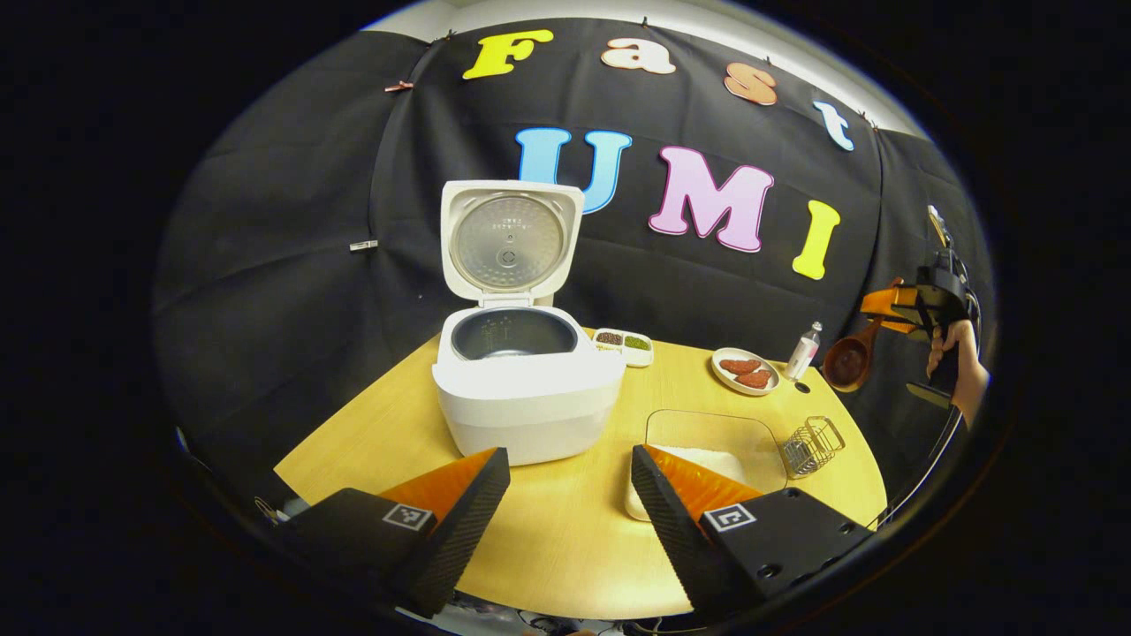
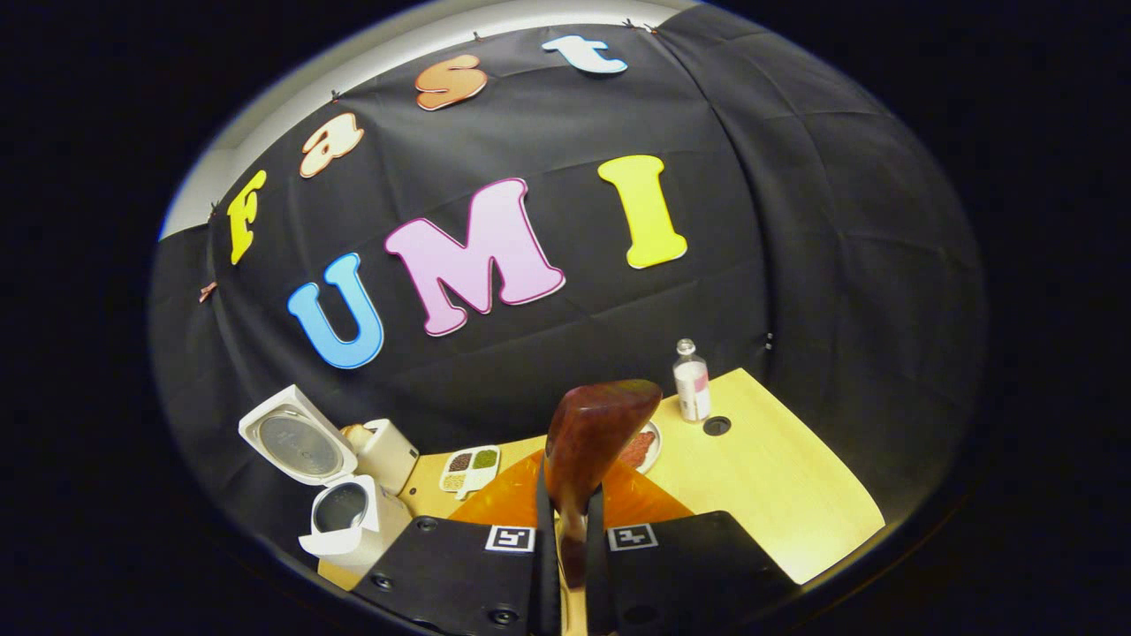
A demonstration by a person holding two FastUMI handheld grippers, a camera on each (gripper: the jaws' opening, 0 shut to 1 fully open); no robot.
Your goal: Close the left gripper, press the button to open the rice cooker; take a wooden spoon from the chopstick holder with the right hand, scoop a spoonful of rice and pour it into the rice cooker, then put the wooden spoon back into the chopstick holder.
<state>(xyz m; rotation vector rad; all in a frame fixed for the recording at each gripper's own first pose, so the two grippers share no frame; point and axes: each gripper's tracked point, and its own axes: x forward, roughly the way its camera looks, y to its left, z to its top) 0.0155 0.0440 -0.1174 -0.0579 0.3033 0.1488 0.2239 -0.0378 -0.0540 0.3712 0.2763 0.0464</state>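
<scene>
The white rice cooker [image 1: 521, 389] stands on the wooden table with its lid up and its dark inner pot bare; it also appears small at the lower left as the rice cooker [image 2: 349, 512]. A clear container of white rice [image 1: 707, 455] lies right of it, beside the wire chopstick holder [image 1: 813, 446]. My left gripper [image 1: 570, 503] hangs open in front of the cooker, holding nothing. My right gripper [image 2: 570, 539] is shut on the handle of the wooden spoon [image 2: 592, 433], bowl pointing forward. From the left gripper view, the right gripper [image 1: 923, 309] holds the wooden spoon [image 1: 848, 360] aloft at the table's right edge.
A small divided dish of beans [image 1: 624, 344] sits behind the cooker. A plate with reddish pieces [image 1: 745, 371] and a small bottle [image 1: 803, 351] stand at the back right, near a round hole [image 1: 801, 387] in the table. A hand [image 1: 959, 362] grips the right tool.
</scene>
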